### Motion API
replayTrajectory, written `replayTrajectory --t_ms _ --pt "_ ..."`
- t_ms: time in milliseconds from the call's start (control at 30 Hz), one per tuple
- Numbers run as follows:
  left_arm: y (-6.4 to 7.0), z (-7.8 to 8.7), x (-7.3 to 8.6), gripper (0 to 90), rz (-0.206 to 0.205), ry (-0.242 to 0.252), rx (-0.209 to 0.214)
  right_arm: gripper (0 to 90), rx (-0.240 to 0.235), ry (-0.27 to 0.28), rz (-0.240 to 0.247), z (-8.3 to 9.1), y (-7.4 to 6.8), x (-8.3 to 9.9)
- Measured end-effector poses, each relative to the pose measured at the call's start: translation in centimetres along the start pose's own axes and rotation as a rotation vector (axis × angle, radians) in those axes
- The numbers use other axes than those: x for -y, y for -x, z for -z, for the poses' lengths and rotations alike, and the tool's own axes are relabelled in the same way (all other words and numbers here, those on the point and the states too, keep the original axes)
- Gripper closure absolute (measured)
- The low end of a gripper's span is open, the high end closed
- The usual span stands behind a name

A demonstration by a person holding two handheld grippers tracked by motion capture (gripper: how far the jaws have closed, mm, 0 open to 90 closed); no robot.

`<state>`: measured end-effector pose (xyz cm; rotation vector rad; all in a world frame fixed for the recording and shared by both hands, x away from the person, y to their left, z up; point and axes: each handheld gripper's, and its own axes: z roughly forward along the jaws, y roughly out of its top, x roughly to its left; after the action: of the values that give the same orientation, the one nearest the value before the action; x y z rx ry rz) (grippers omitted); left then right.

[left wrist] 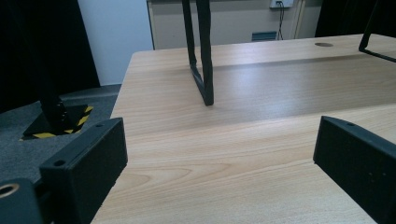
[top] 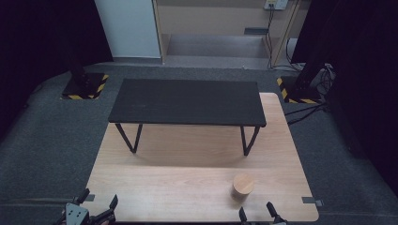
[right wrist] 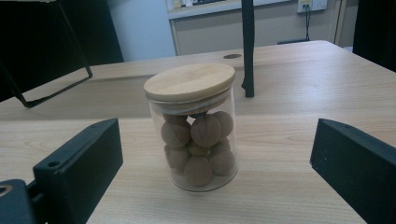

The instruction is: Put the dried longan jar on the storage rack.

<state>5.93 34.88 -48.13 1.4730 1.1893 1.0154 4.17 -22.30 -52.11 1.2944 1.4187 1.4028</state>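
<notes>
Right gripper view: jar (right wrist: 194, 130) upright between spread jaws, untouched

jar (right wrist: 196, 135) | glass, wood lid on (shut) | upright | full of brown balls | table front-right

- The jar (right wrist: 196, 140) is clear, glossy glass with a smooth, pale wooden lid (right wrist: 189, 81).
- The balls (right wrist: 205, 130) inside look matt brown and faintly rough.
- The table (top: 187, 187) is light wood-grain with a soft sheen.
- The raised shelf (top: 187, 102) looks matt black, on thin dark metal legs (left wrist: 198, 51).
- The floor (top: 47, 140) is rough grey carpet.
</notes>
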Motion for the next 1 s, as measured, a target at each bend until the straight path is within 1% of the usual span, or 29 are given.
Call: replayTrajectory --t_ms 300,533,700,833,1000 --pt "0.1 0.3 0.0 1.5 -0.004 0.003 0.005 2.4 0.008 0.01 -0.003 0.5 -0.3 0.5" --pt "0.2 0.4 0.1 1.6 -0.002 0.003 0.01 2.3 0.019 0.017 0.0 0.2 -0.7 0.9" --pt "0.1 0.5 0.2 1.7 0.0 0.002 0.01 2.1 0.027 0.017 0.011 -0.4 -1.2 1.1" --pt "0.1 0.6 0.2 1.7 -0.001 0.001 0.011 2.0 0.033 0.011 0.023 -1.7 -2.2 1.3" --pt "0.0 0.6 0.1 1.7 -0.001 0.002 0.014 3.1 0.04 -0.006 0.051 -3.2 -3.4 1.0"
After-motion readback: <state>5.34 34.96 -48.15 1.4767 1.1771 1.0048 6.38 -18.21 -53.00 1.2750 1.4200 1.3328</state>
